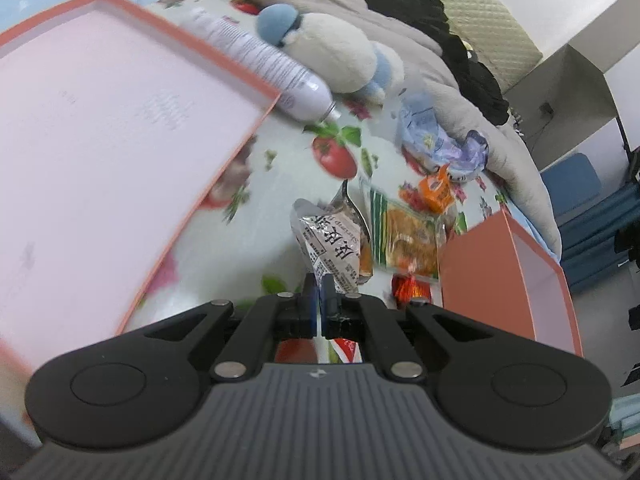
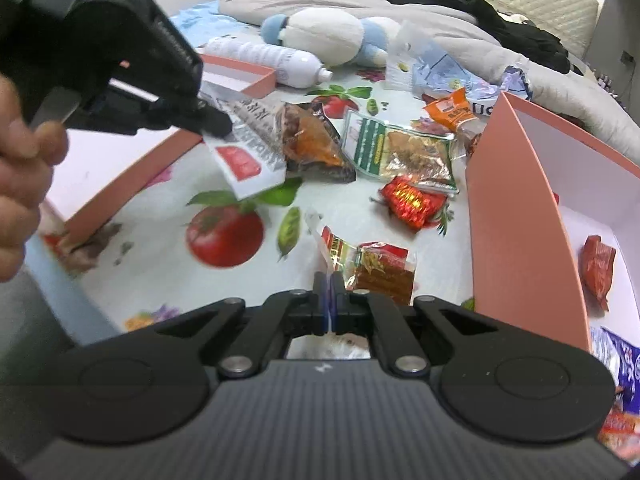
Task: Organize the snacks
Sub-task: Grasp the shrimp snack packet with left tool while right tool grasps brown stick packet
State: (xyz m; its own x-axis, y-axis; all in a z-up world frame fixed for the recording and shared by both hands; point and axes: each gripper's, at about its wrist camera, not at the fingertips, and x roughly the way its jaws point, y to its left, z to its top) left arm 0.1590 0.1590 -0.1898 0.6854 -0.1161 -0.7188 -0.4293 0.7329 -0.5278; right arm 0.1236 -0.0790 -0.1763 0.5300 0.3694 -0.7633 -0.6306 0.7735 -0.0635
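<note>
My left gripper (image 1: 319, 286) is shut on a newsprint-patterned snack packet (image 1: 334, 246) and holds it above the bed; the right wrist view shows the same gripper (image 2: 216, 126) and packet (image 2: 256, 148) lifted beside the pink tray (image 2: 132, 164). My right gripper (image 2: 329, 280) is shut on the edge of a red-and-brown snack packet (image 2: 372, 268) low over the sheet. A green packet (image 2: 400, 148), a shiny red packet (image 2: 414, 202) and an orange packet (image 2: 450, 112) lie on the sheet. The pink box (image 2: 516, 216) at the right holds one red packet (image 2: 598, 270).
A pink tray (image 1: 100, 128) lies at the left. A white spray bottle (image 1: 276, 72), a plush toy (image 1: 332, 50), crumpled bags (image 1: 436, 136) and a grey blanket (image 1: 520, 160) lie behind. The pink box (image 1: 508, 280) stands at the right. More packets (image 2: 624, 372) lie at the far right.
</note>
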